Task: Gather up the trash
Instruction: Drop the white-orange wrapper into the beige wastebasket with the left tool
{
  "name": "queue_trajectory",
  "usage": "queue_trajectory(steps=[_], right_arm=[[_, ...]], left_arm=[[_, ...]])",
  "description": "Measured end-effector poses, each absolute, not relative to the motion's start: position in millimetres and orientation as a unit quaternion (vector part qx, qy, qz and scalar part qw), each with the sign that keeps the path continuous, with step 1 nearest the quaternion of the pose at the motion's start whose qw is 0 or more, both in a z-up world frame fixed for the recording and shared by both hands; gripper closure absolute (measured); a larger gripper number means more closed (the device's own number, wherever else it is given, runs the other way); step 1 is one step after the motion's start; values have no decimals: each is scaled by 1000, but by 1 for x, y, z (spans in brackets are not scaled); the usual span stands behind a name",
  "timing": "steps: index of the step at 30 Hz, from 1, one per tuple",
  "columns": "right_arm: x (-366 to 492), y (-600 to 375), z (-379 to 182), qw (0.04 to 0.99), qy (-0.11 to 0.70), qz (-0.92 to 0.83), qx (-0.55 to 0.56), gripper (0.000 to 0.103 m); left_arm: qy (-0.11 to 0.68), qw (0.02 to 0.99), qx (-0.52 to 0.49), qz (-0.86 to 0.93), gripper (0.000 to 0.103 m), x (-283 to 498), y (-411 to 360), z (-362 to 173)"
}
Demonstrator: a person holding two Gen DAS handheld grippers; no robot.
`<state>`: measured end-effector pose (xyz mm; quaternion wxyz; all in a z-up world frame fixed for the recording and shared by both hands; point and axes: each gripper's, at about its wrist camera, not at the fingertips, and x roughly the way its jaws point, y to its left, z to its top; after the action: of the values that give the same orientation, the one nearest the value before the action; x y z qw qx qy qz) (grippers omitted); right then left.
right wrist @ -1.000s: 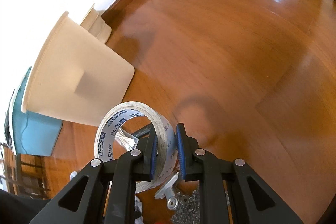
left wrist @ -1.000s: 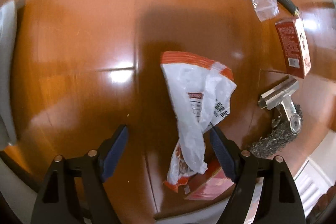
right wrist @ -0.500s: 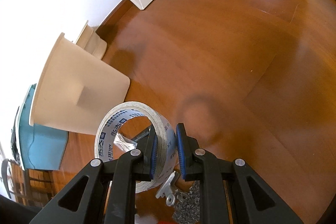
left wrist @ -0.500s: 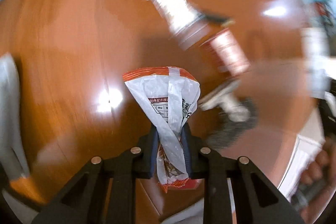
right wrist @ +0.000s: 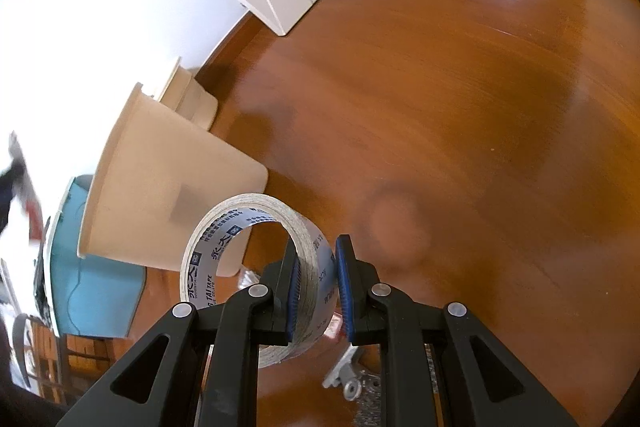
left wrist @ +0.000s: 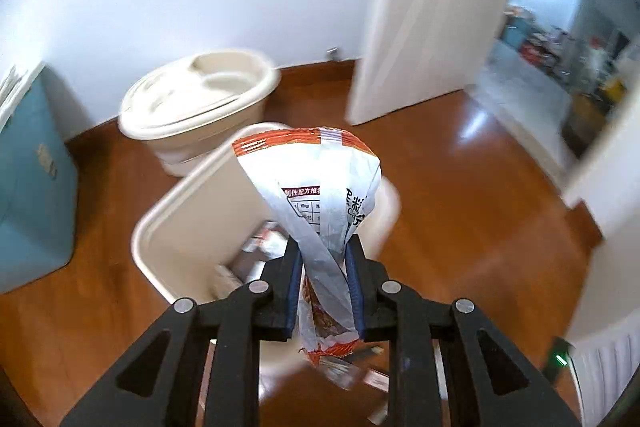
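My left gripper (left wrist: 325, 287) is shut on a crumpled white and orange snack wrapper (left wrist: 320, 195), which sticks up between the blue pads. It hangs above the open cream waste bin (left wrist: 176, 223), where some trash lies inside. My right gripper (right wrist: 318, 291) is shut on a roll of clear packing tape (right wrist: 224, 247) with blue print, held over the wooden floor. The same cream bin (right wrist: 160, 187) stands to the left of the tape in the right wrist view.
The bin's cream lid (left wrist: 196, 99) lies on the floor behind it by the white wall. A teal box (left wrist: 28, 187) stands at the left. A white door (left wrist: 408, 11) opens onto another room. A metal clip (right wrist: 344, 379) and steel wool (right wrist: 372, 399) lie on the floor below my right gripper.
My left gripper closed on the wrapper on the floor, then lifted it up and swung it over the bin. The right gripper barely moved and kept the tape roll.
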<state>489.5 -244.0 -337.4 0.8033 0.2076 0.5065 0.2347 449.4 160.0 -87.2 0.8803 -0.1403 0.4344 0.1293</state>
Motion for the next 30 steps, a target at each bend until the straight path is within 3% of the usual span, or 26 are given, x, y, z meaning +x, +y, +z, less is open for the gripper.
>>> queue_trajectory(steps=[10, 13, 15, 24, 30], right_arm=[[489, -237, -338, 804, 508, 234, 203, 86], [490, -232, -334, 805, 506, 236, 199, 86], [490, -228, -329, 808, 500, 241, 197, 86], [500, -200, -296, 822, 467, 268, 184, 86], [524, -159, -239, 840, 415, 311, 161, 86]], left_arm=[[479, 849, -135, 176, 79, 449, 188, -146], [492, 838, -142, 190, 57, 453, 187, -161], [472, 847, -142, 200, 26, 446, 190, -155], [402, 877, -153, 213, 25, 374, 167, -124], [475, 856, -124, 161, 25, 297, 94, -183]])
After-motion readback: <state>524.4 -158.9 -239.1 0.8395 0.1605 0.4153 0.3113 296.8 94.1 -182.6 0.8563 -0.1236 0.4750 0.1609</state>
